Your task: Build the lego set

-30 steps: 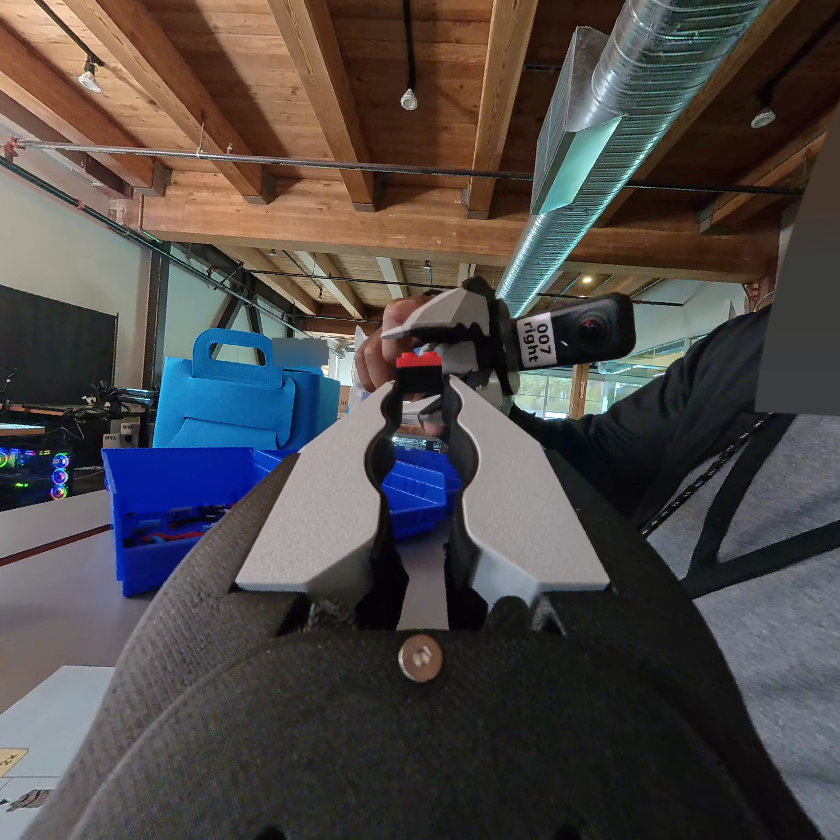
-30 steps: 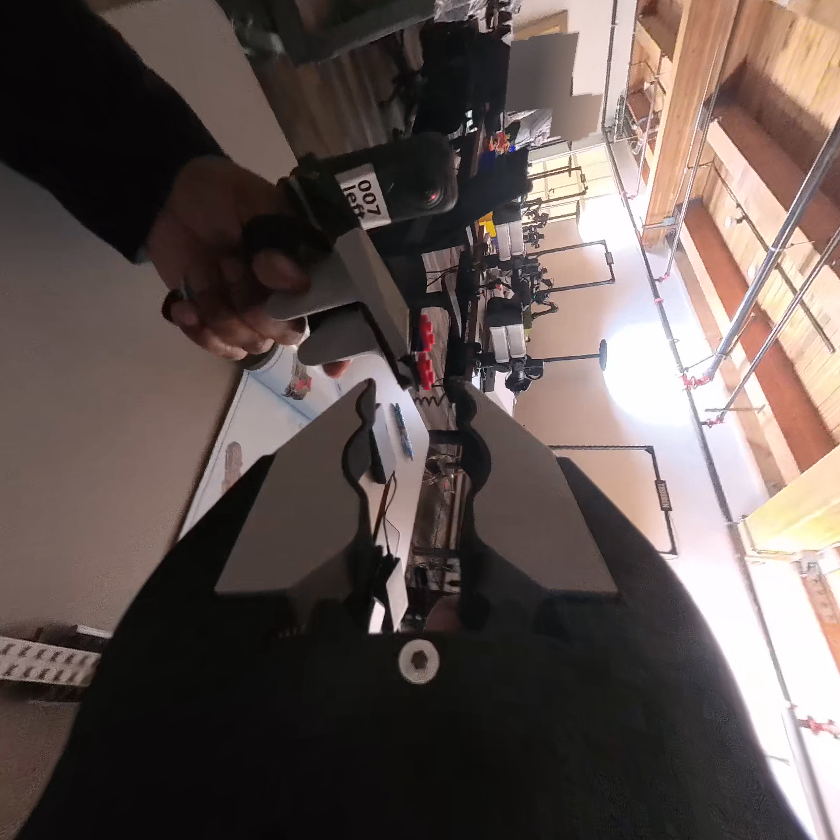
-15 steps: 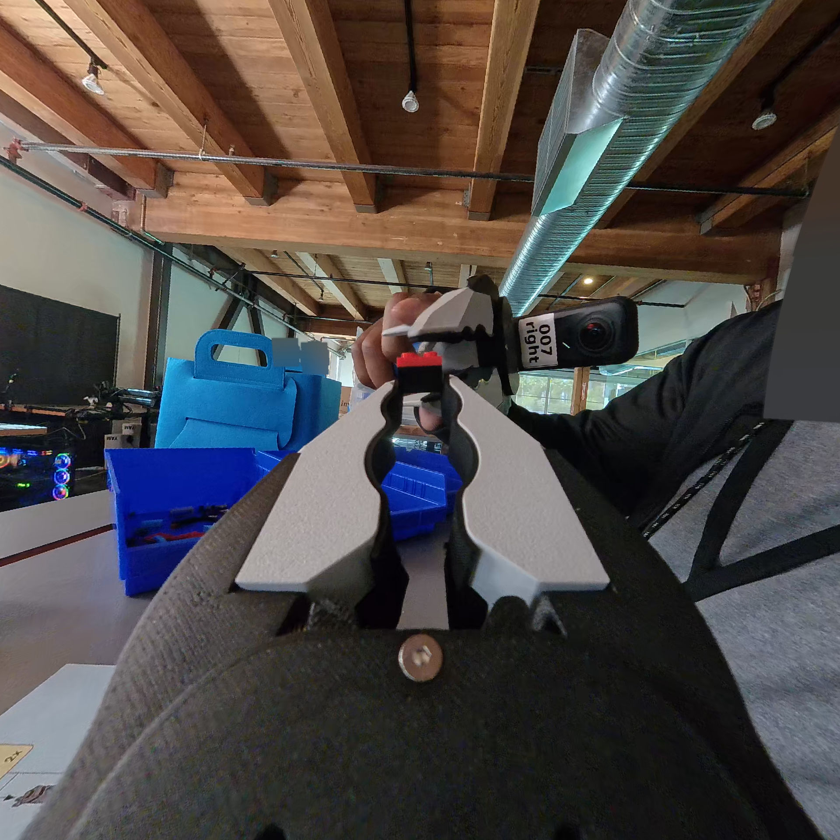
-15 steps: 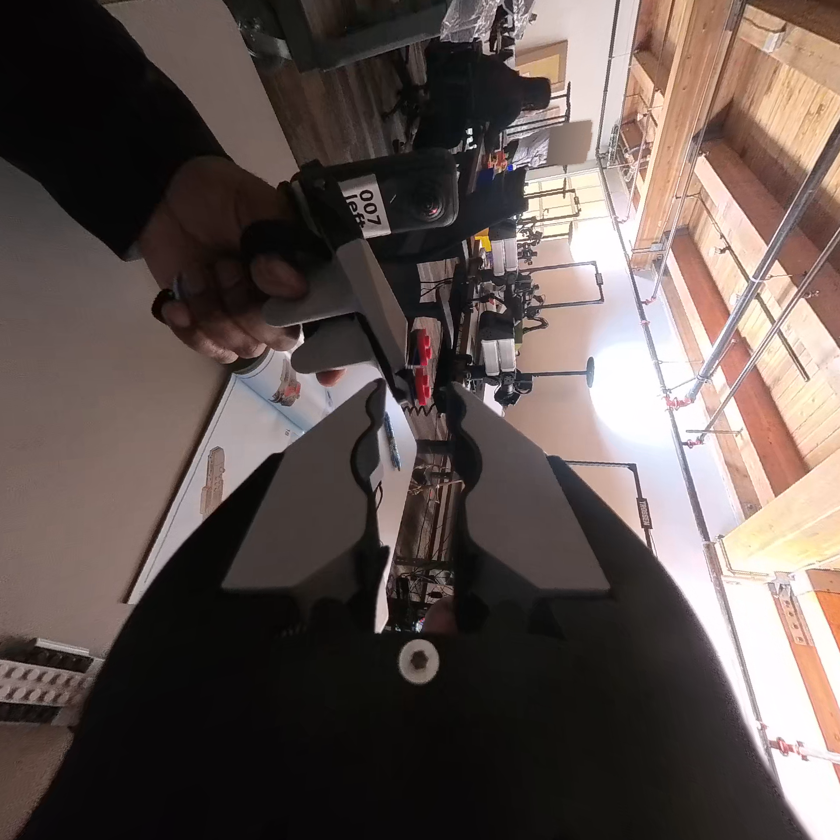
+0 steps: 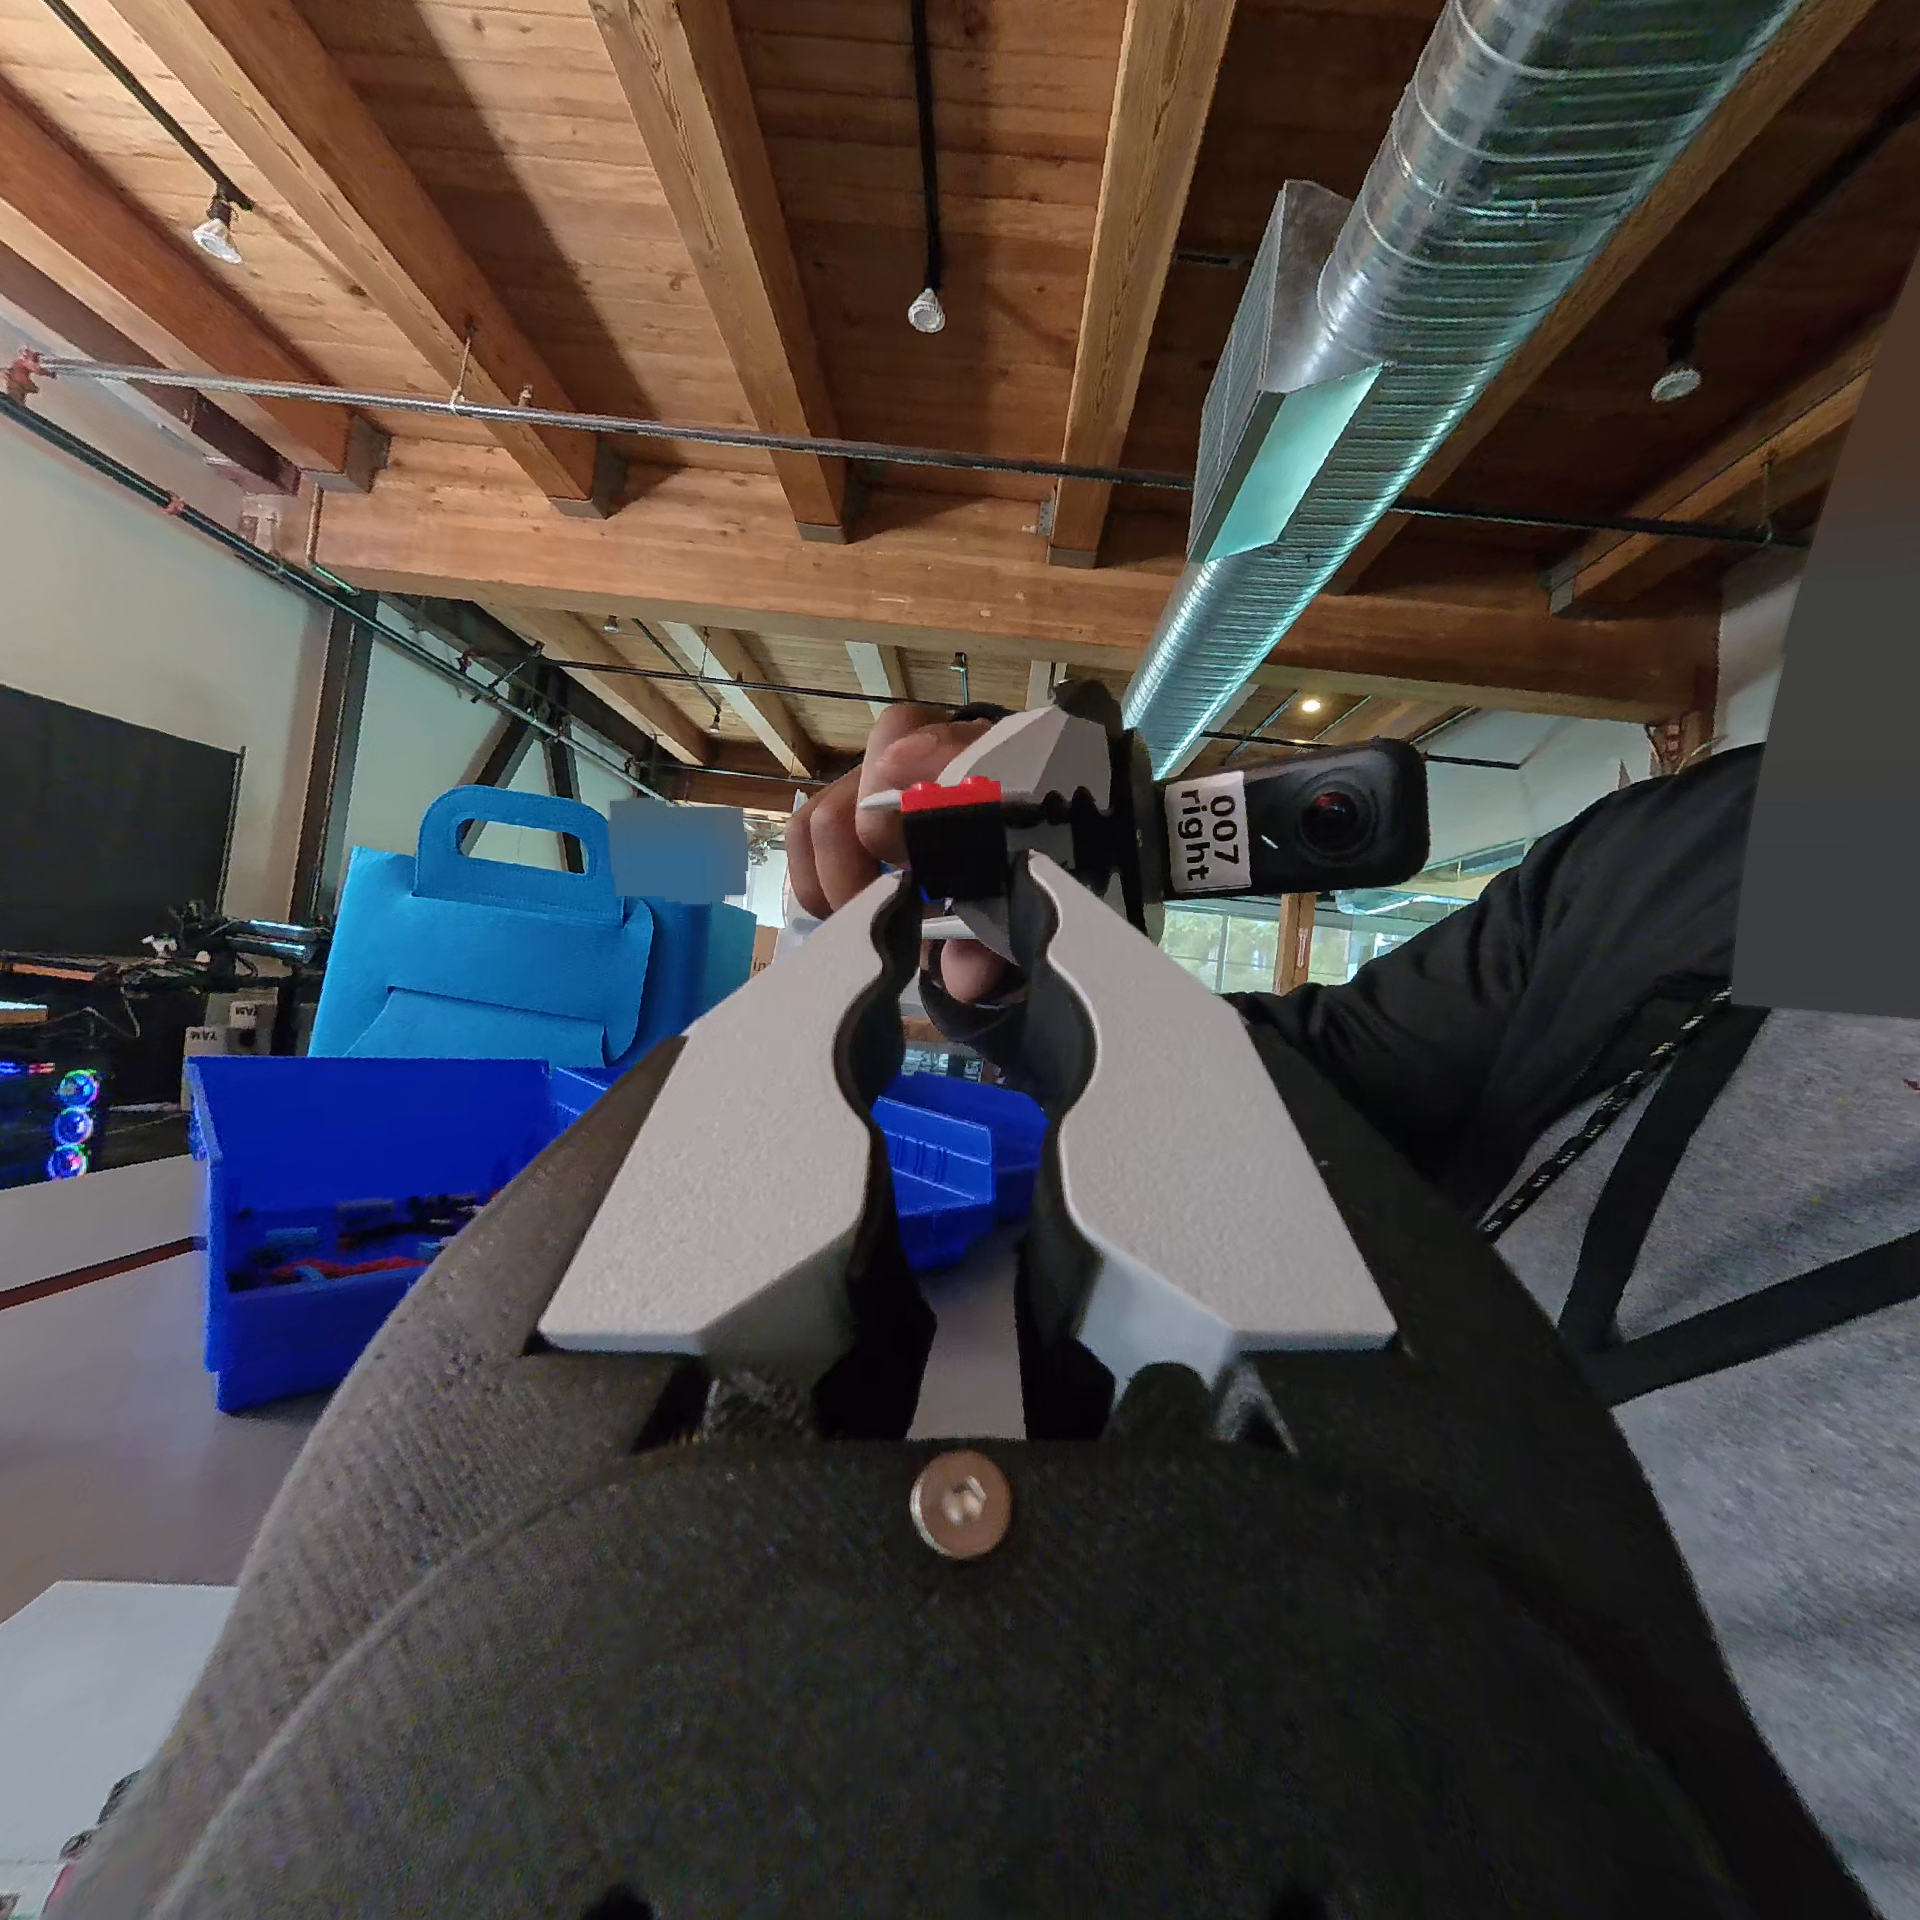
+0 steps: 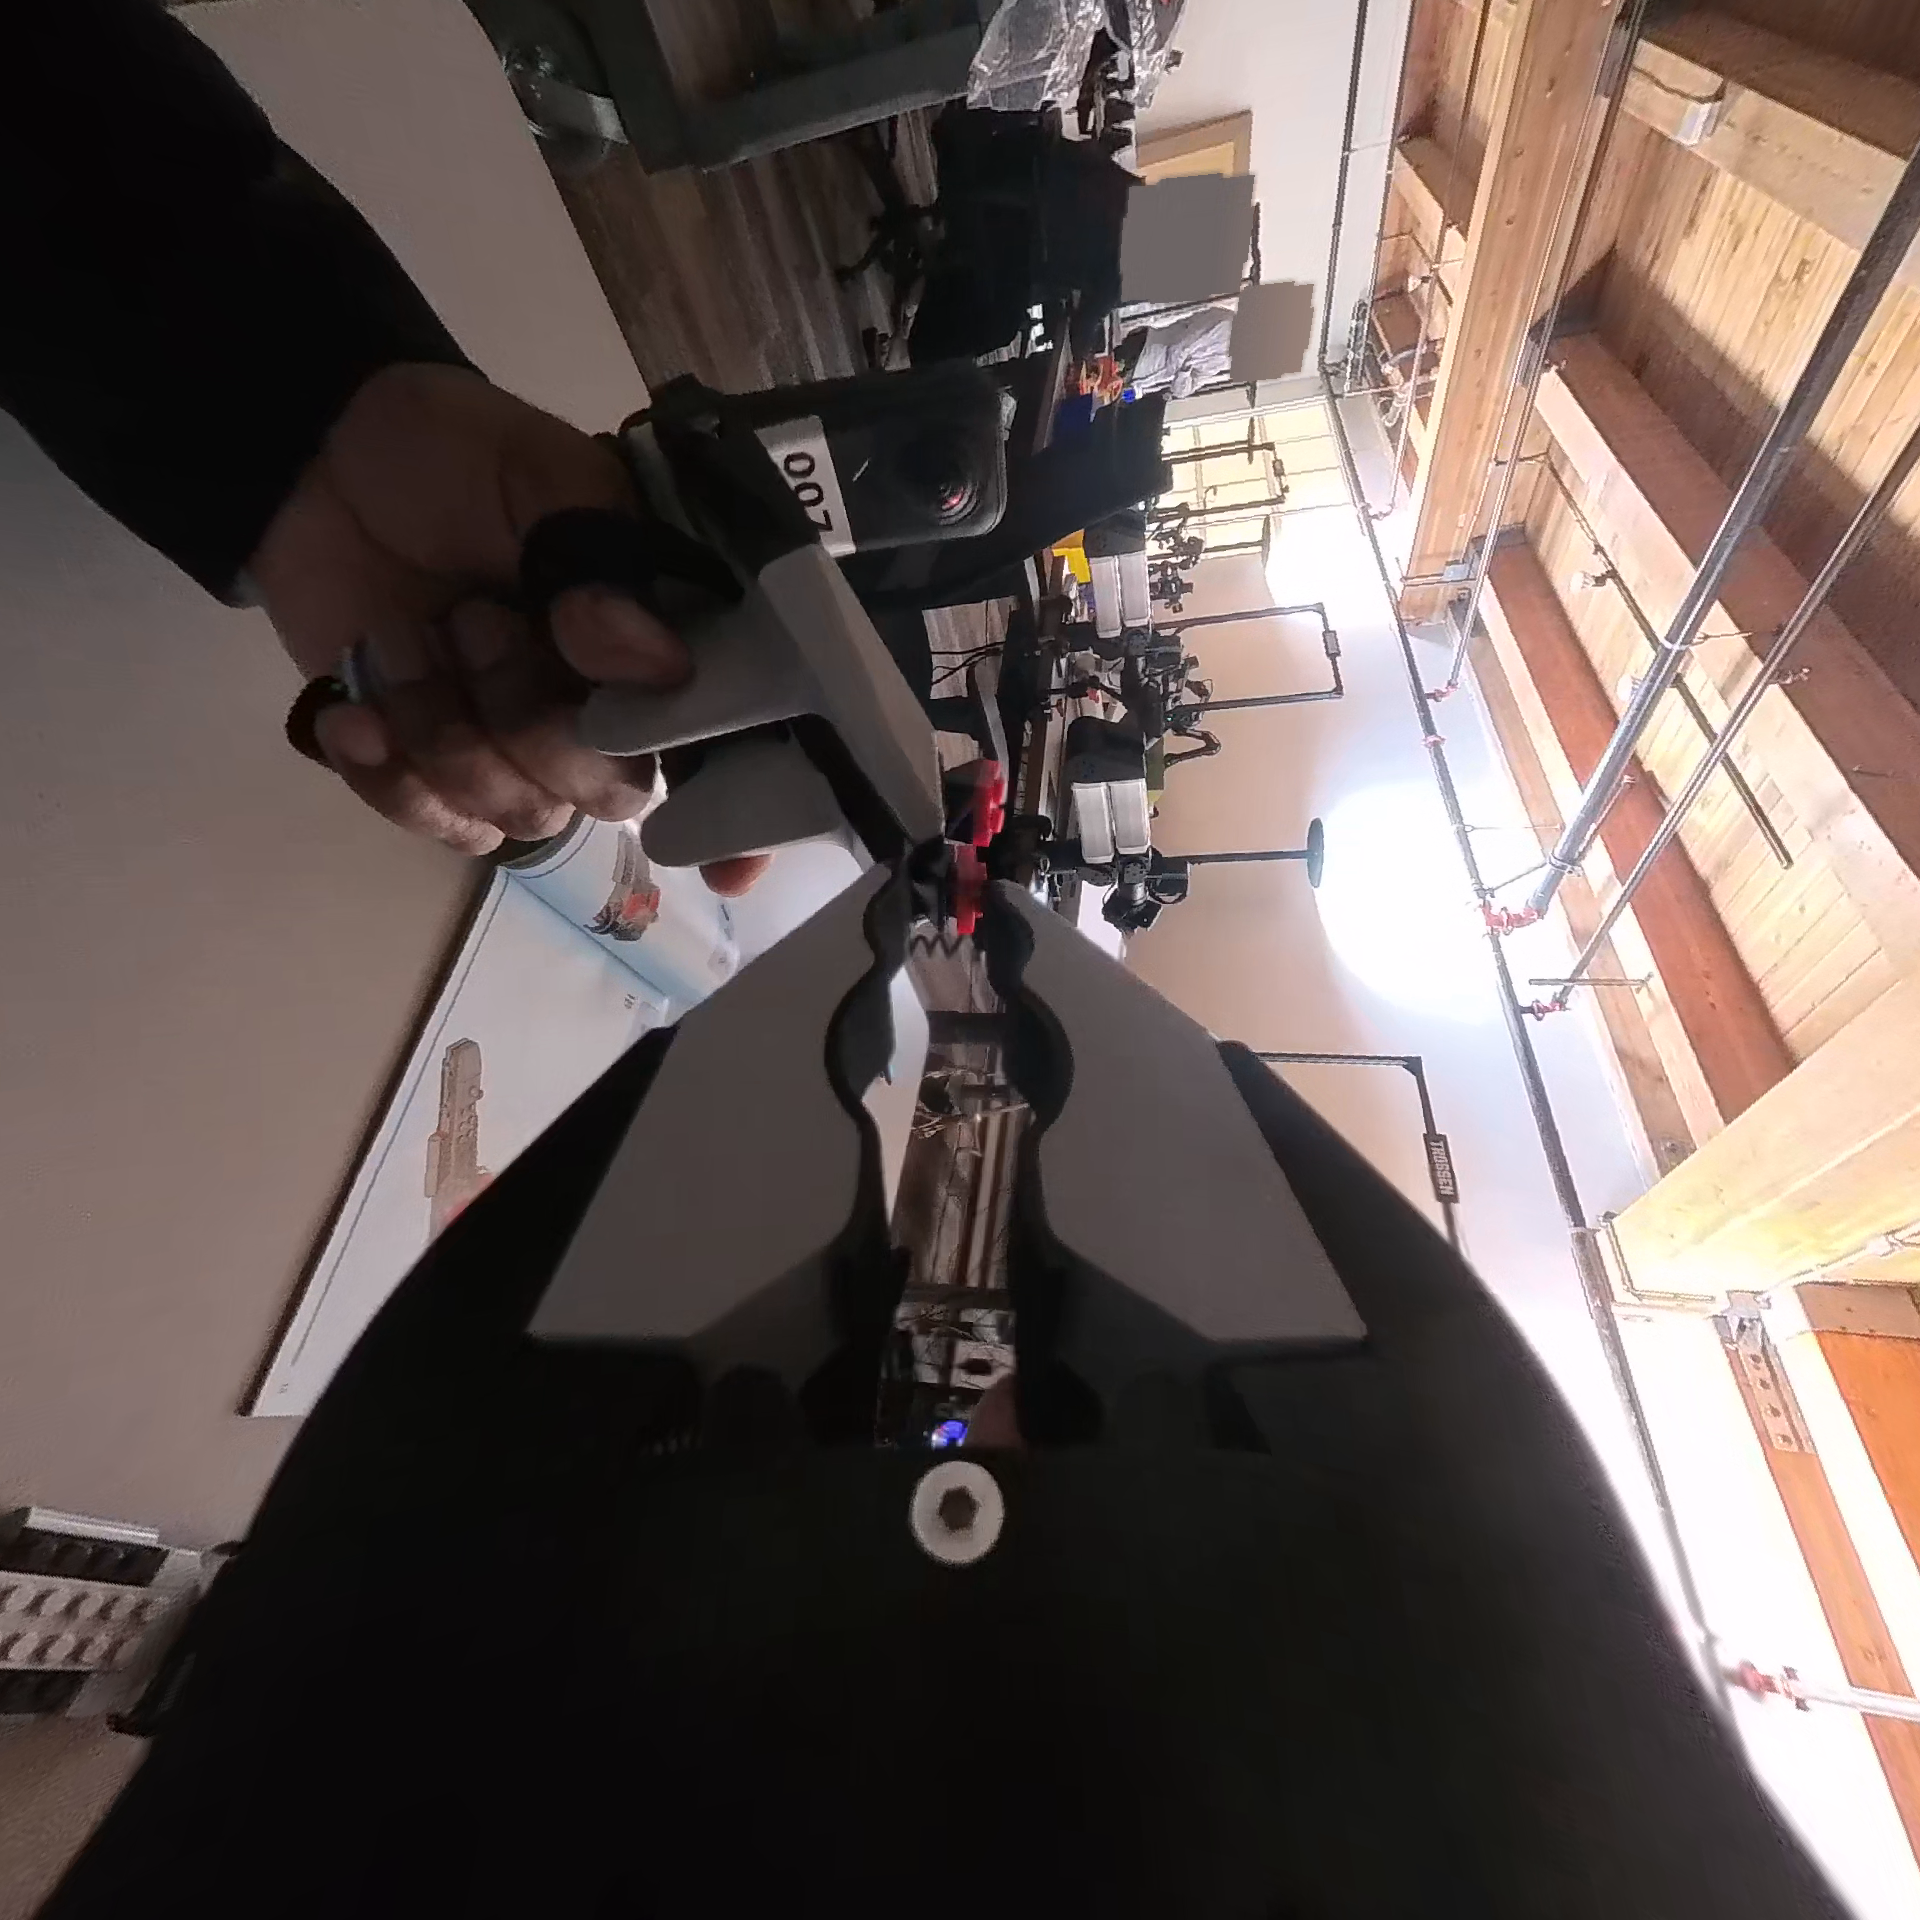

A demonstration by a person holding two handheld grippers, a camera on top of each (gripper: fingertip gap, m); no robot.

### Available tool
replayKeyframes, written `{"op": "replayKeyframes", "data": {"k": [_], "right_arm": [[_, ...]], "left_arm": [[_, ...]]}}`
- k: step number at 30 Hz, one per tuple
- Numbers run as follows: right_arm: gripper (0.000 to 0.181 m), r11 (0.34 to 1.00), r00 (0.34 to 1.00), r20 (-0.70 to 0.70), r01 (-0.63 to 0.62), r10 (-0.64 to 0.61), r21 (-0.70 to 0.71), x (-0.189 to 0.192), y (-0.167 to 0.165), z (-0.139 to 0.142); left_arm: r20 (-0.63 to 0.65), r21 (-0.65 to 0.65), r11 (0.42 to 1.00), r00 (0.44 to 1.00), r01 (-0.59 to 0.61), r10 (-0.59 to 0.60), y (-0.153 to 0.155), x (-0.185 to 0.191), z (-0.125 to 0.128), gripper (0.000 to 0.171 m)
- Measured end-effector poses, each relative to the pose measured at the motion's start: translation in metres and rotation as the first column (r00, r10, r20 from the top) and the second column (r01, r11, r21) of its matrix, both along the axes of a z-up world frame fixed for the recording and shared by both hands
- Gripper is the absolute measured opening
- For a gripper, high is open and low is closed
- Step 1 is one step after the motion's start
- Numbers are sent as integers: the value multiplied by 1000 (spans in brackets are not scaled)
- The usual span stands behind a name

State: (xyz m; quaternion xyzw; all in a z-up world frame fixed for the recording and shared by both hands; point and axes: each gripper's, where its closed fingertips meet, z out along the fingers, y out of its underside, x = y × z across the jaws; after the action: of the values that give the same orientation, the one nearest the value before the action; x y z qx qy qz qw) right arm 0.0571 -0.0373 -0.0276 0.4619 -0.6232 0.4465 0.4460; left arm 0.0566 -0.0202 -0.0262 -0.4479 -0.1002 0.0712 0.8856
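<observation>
Left gripper (image 5: pixel 961 883) clamping black-red lego piece (image 5: pixel 954 840), right gripper (image 6: pixel 940 904) — white label (image 5: pixel 1205 837)

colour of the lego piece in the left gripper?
Black block with a red plate on top, pinched in the left gripper. Clearest in the left wrist view.

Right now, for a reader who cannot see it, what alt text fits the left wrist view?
The left gripper pinches a small black lego block topped with a red plate, held up under a wooden beam ceiling. The hand-held right gripper closes in just behind the block; blue plastic parts bins sit on the table lower left.
</observation>
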Motion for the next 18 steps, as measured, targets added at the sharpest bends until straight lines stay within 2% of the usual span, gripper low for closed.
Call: {"op": "replayKeyframes", "data": {"k": [18], "right_arm": [[15, 998, 999, -49, 0, -3, -61, 0, -3, 6]], "left_arm": [[-2, 79, 997, 1000, 2, -2, -4, 0, 6, 17]]}}
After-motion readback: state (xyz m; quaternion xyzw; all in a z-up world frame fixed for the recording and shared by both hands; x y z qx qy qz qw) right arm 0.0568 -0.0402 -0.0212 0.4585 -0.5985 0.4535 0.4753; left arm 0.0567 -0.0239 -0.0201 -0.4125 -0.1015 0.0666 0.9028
